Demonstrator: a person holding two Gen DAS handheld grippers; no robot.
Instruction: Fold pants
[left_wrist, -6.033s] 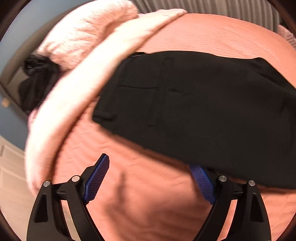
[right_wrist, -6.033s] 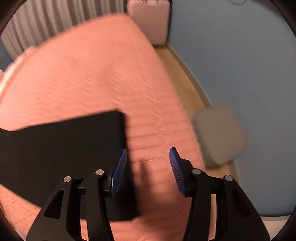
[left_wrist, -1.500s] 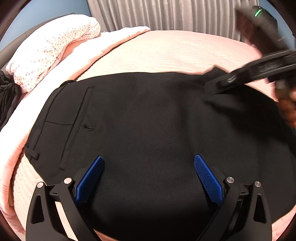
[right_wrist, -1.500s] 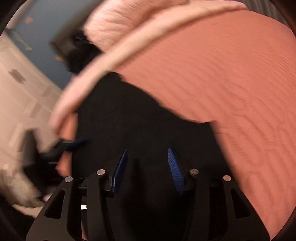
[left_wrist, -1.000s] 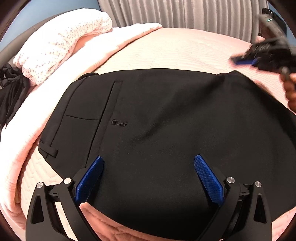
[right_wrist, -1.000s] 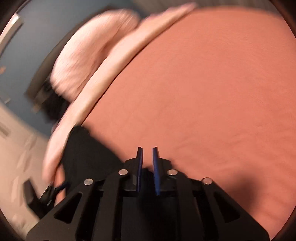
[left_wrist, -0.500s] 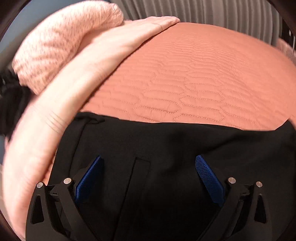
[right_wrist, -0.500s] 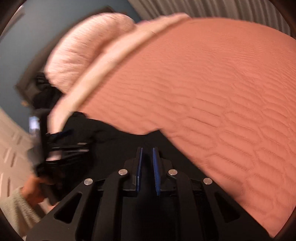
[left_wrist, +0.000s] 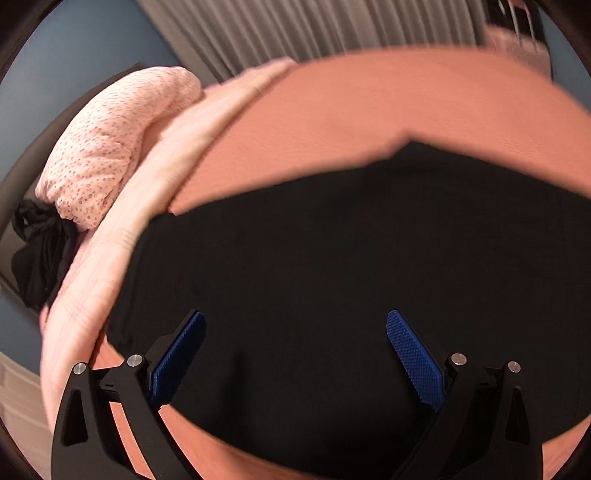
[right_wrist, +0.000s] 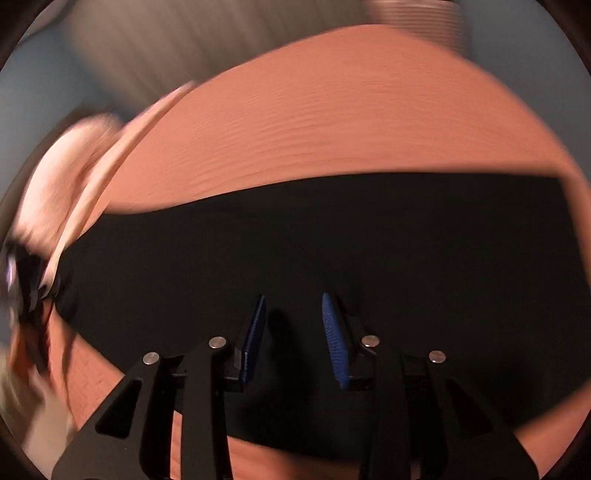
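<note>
My right tongs (right_wrist: 293, 334) have just been opening. A second ago the pads were pinched nearly together; now there's a clear gap between them with nothing in it, only the black pants (right_wrist: 332, 240) lying beneath. I read that as letting go of the cloth I carried across.

My left tongs (left_wrist: 295, 354) are spread wide and empty, hovering over the same pants (left_wrist: 332, 277). A moment ago this view showed a pocket and buttonhole; now the top surface is plain dark cloth, so a layer seems to have been laid over.

The pants lie flat as a broad black band across the salmon bed cover (left_wrist: 388, 107), left end close to the pale pink blanket (left_wrist: 122, 240) and the dotted pillow (left_wrist: 107, 147).

Both views are blurred, so edge alignment is hard to judge. One fold looks done; the band looks long enough to need another.
</note>
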